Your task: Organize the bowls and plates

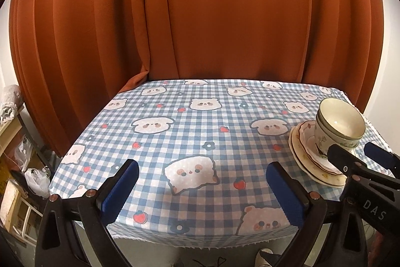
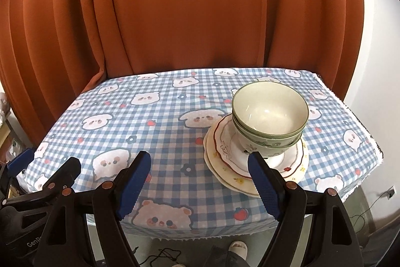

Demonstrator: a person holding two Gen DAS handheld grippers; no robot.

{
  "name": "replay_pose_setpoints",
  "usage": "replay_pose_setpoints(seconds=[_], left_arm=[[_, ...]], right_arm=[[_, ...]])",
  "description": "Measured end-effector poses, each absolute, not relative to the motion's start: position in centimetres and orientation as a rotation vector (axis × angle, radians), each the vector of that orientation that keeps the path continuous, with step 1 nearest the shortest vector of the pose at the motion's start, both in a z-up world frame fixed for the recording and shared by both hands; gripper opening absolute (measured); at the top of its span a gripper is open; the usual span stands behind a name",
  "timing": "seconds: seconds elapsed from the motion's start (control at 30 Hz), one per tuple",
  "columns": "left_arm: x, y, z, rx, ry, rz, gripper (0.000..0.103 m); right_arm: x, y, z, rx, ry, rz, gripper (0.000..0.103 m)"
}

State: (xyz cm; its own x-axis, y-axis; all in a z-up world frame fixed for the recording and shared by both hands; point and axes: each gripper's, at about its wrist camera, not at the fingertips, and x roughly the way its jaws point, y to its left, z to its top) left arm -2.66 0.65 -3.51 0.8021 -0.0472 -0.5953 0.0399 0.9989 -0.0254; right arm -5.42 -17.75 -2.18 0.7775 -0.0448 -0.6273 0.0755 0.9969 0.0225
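Crockery, one stack, standing toward three o'clock on my bench [image 2: 160, 194]: two nested bowls [image 2: 270, 116] sitting on two plates [image 2: 225, 162], all at rest on the cloth, nothing of it in my grip. Upper bowl is deep and round, glazed cream inside with a dark green rim; the one beneath shows a green leaf pattern on its outer wall. Upper plate is white with a scalloped, red-lined edge; lower plate [image 2: 240, 183] is plainer, cream, with small yellow flowers, and pokes out toward six o'clock, so the pair is not quite concentric. Cloth is a soft blue-and-white check printed with bears and strawberries, its near hem frayed. Behind hangs a rust-orange curtain [image 2: 200, 16] in heavy folds. My right tongs [image 2: 200, 169] hang spread wide and empty over the near bench edge, their blue ribbed pad at four o'clock overlapping the plates in view; whether it touches them I cannot tell. My left tongs [image 1: 201, 179] are likewise spread, empty, over bare cloth at nine o'clock of the stack. Hazards, as I judge them: glazed ware is slick, and a pinch on the thin plate rim could slip; lifting the offset plates could tip the bowls; dragging might ruck the cloth.
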Motion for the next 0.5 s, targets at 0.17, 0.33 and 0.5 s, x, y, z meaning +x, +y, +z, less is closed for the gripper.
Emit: replay_pose_setpoints(seconds=[0.17,0.33,0.5], left_arm=[[-2.73,0.76,-3.32,-0.015,0.627,-0.039,0.102],[-2.56,1.01,-3.39,-0.024,0.625,-0.041,0.103],[-2.35,1.19,-3.49,-0.023,0.624,-0.041,0.103]], right_arm=[[-5.32,-17.64,-2.12,0.047,0.675,-0.06,0.082],[-5.29,-17.47,-2.11,0.039,0.671,-0.056,0.082],[-5.1,-17.36,-2.26,0.036,0.676,-0.056,0.082]])
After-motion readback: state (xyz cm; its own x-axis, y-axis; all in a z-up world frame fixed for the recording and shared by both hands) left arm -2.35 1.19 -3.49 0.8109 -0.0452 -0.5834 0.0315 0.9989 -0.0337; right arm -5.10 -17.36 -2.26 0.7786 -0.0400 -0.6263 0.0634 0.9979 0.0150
